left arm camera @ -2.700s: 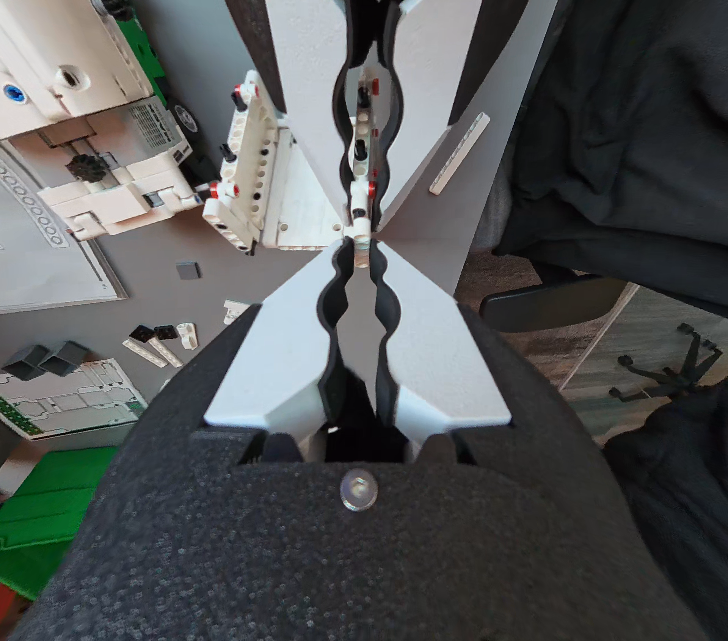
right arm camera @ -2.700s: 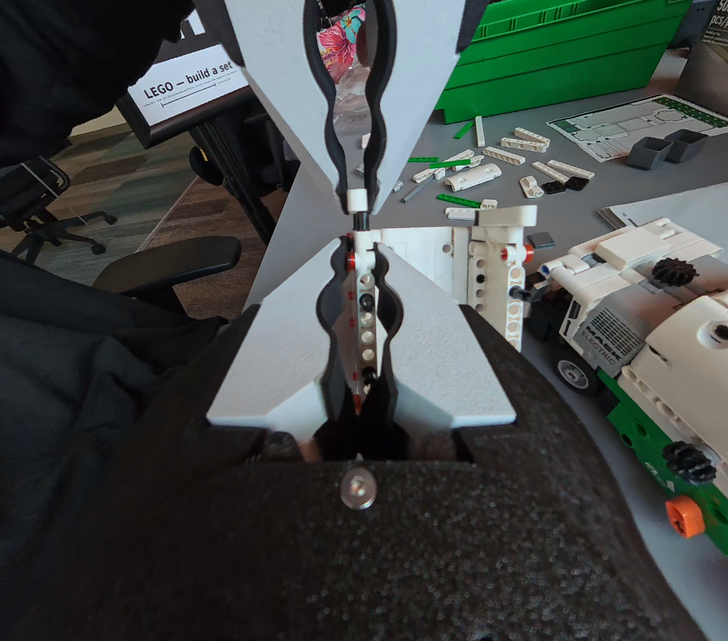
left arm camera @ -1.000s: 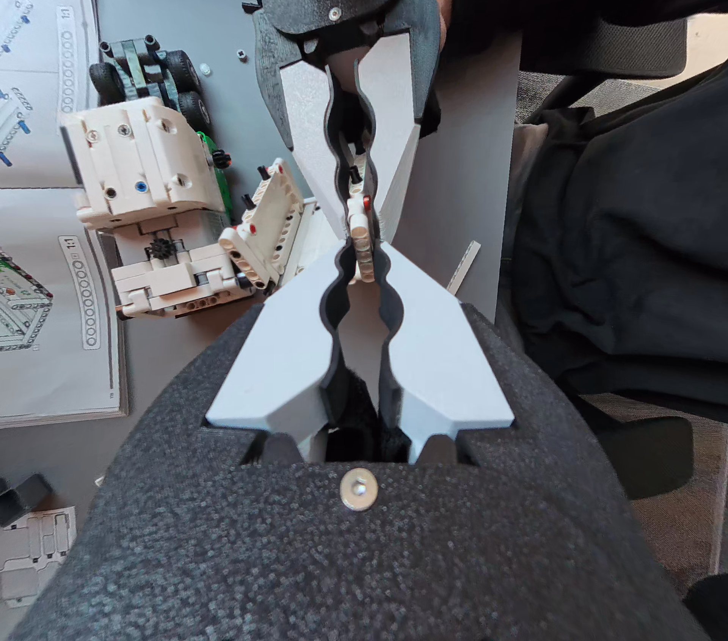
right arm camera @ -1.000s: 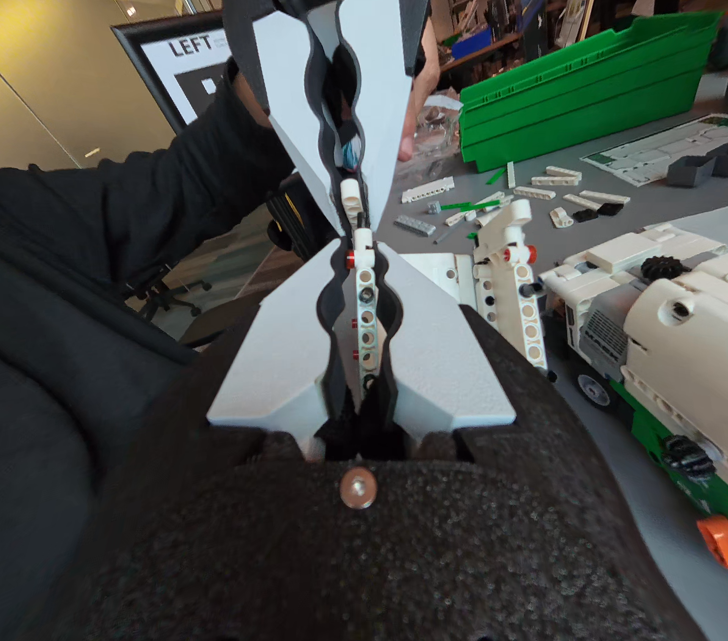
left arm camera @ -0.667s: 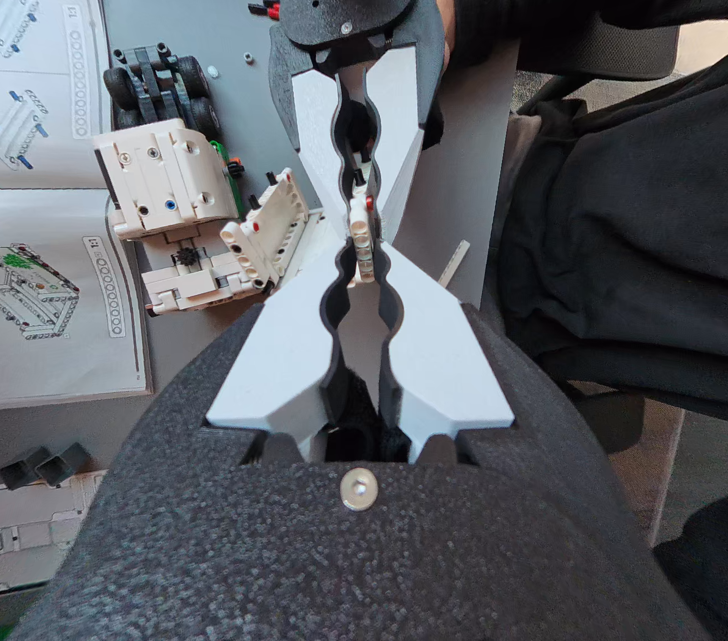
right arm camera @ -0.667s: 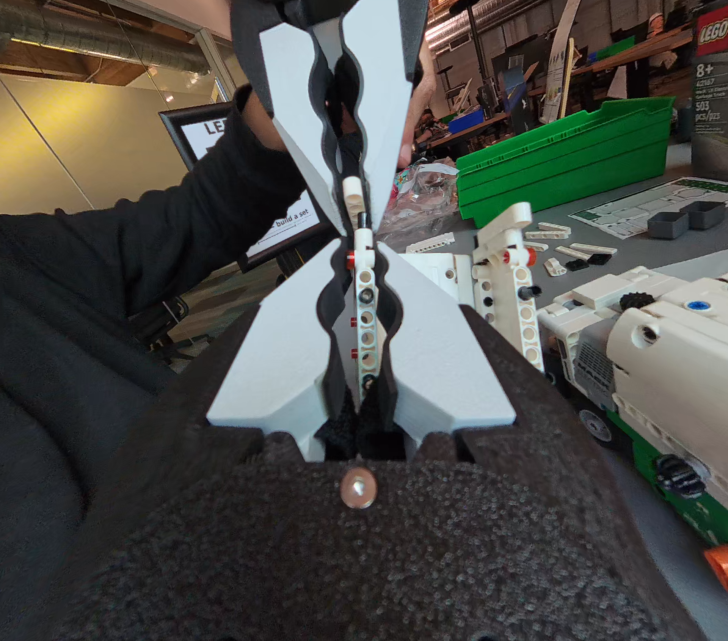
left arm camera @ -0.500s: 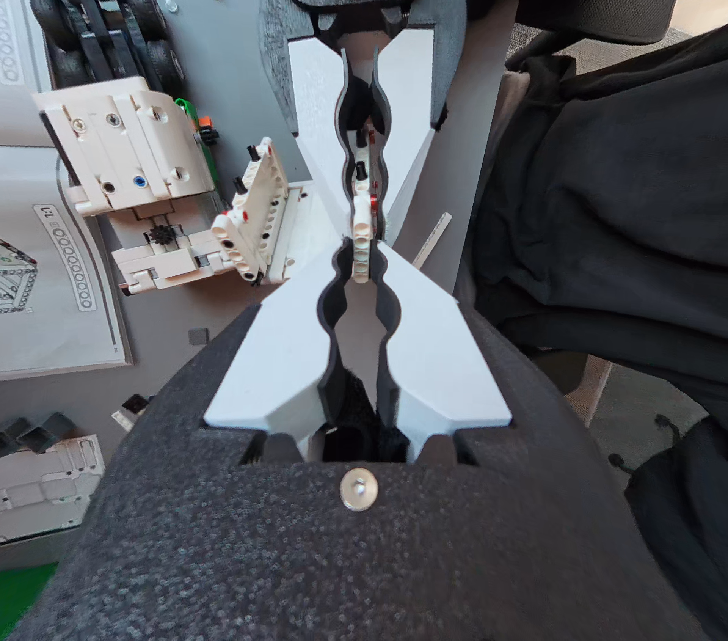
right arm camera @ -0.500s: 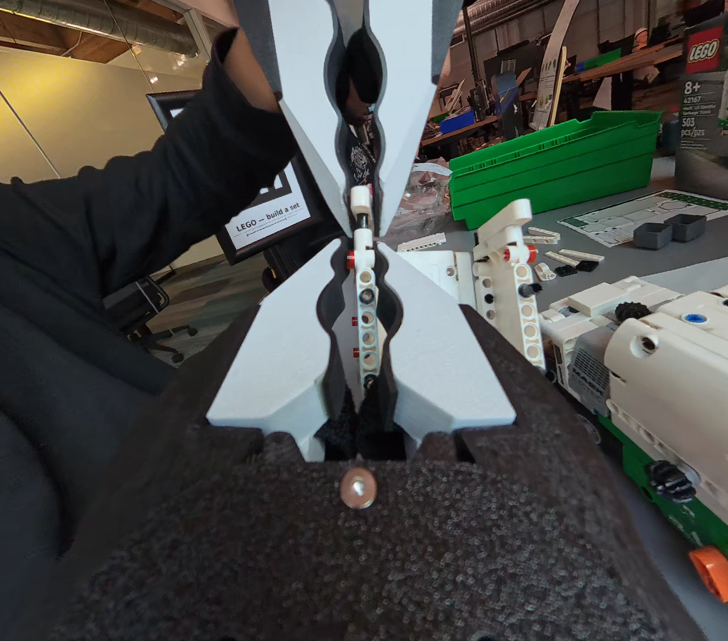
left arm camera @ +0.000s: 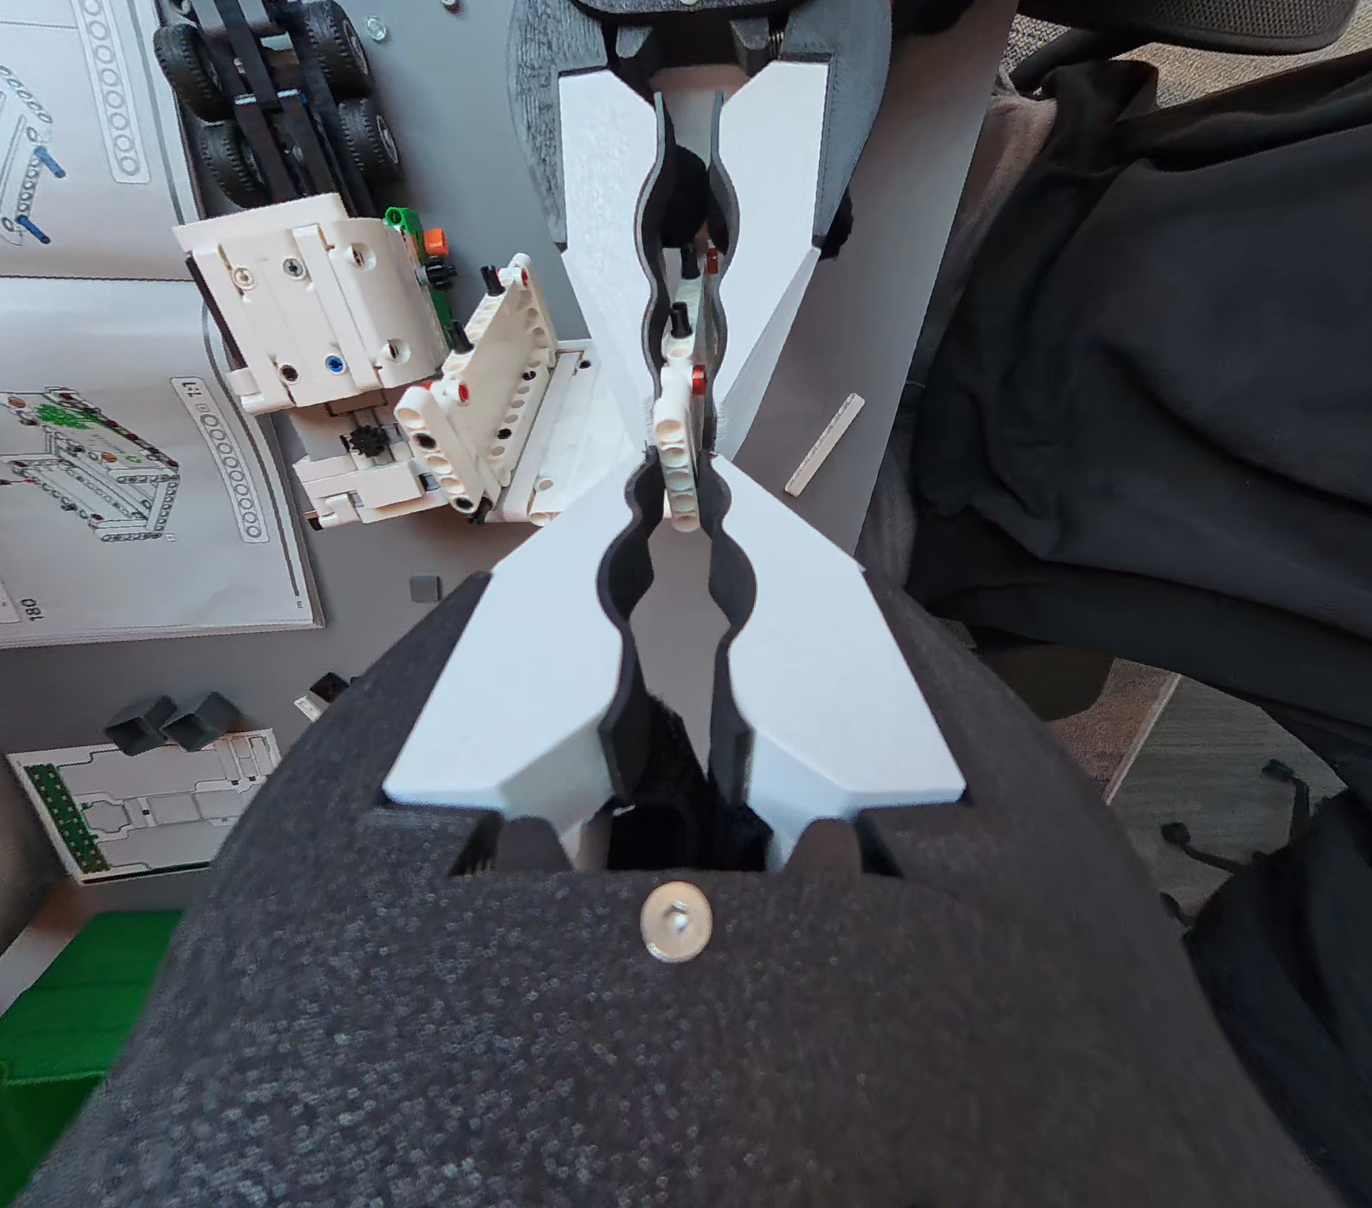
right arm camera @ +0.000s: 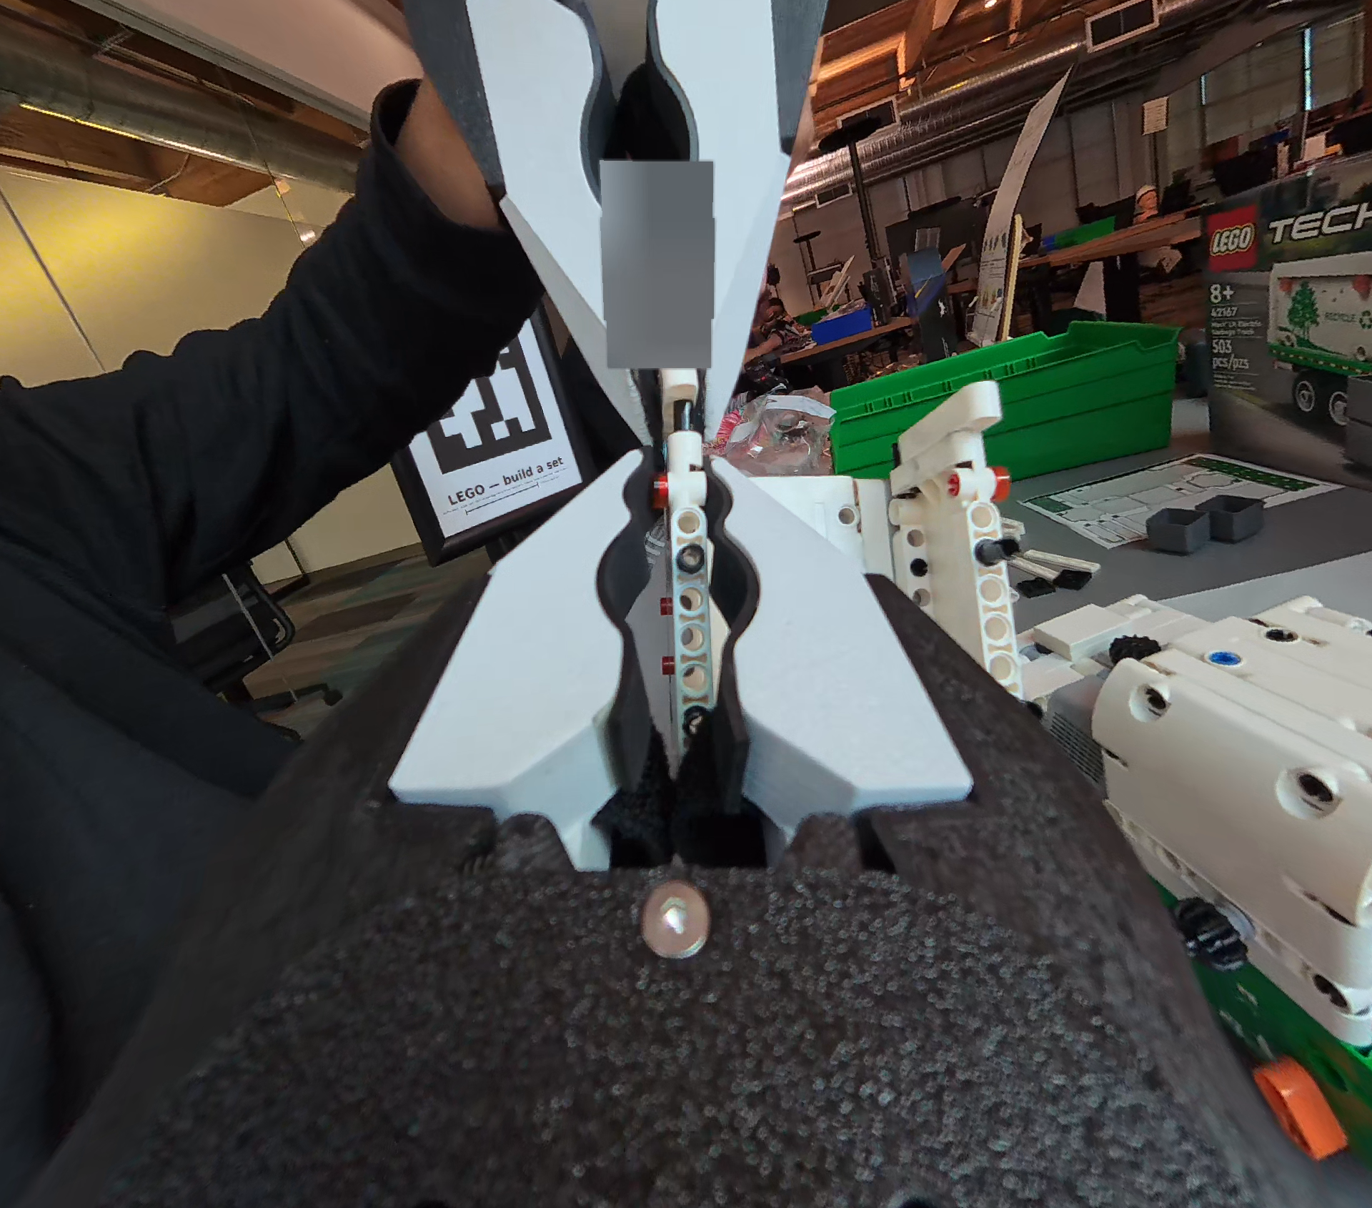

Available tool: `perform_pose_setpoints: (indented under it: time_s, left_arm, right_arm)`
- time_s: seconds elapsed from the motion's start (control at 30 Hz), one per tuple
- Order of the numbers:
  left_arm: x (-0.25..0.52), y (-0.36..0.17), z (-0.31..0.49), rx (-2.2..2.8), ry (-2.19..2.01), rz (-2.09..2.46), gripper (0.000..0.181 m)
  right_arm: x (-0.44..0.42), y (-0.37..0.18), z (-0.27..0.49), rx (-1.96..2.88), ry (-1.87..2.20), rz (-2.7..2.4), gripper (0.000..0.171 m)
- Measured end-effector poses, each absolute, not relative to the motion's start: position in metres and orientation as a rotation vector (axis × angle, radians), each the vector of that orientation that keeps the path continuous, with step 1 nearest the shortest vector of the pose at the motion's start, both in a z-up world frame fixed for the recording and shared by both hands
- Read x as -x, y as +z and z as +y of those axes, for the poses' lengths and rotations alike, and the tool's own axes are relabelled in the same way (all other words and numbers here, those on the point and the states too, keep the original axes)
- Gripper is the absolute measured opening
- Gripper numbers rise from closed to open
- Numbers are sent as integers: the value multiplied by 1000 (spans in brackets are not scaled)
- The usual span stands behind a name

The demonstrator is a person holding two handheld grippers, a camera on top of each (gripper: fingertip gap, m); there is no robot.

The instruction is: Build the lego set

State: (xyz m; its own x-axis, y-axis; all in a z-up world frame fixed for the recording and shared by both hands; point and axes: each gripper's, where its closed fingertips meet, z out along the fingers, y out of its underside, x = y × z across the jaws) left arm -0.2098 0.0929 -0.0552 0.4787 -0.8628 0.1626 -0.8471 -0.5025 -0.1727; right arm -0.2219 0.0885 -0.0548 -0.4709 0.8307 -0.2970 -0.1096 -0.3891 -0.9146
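Note:
My left gripper (left arm camera: pixel 679 485) is shut on a short white connector piece (left arm camera: pixel 681 474). My right gripper (right arm camera: pixel 683 467) faces it tip to tip and is shut on a long white holed beam (right arm camera: pixel 694 615) with red and black pins. A thin dark pin links the connector (right arm camera: pixel 679 389) to the beam's top end. The beam also shows in the left wrist view (left arm camera: pixel 687 348), inside the right gripper's jaws. Both pieces are held in the air near the table's edge. The white lego truck (left arm camera: pixel 319 311) (right arm camera: pixel 1225 764) stands on the grey table.
An upright white frame (left arm camera: pixel 497 385) (right arm camera: pixel 958 541) leans at the truck's end. An open instruction booklet (left arm camera: pixel 111 430), a black wheeled chassis (left arm camera: pixel 275 110), a sticker sheet (left arm camera: pixel 148 801), grey cups (right arm camera: pixel 1203 522), a green bin (right arm camera: pixel 1002 400), the set's box (right arm camera: pixel 1284 311) and a loose white beam (left arm camera: pixel 824 444) surround it. Less than 4 cm separates the two grippers' tips.
Both grippers have stayed shut and tip to tip while moving together. The left view has shifted farther over the table; the right view has tilted upward. The dark pin now shows between the pieces.

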Motion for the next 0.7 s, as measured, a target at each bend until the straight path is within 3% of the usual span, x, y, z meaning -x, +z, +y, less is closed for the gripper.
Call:
perform_pose_setpoints:
  time_s: [0.47,0.7]
  left_arm:
    - [206,-47,103,2594,-226,1507,0]
    - [252,-55,108,2310,-355,1076,10]
  right_arm:
    - [216,-48,95,1050,1916,-1157,9]
    - [223,-62,86,1125,1761,-1315,9]
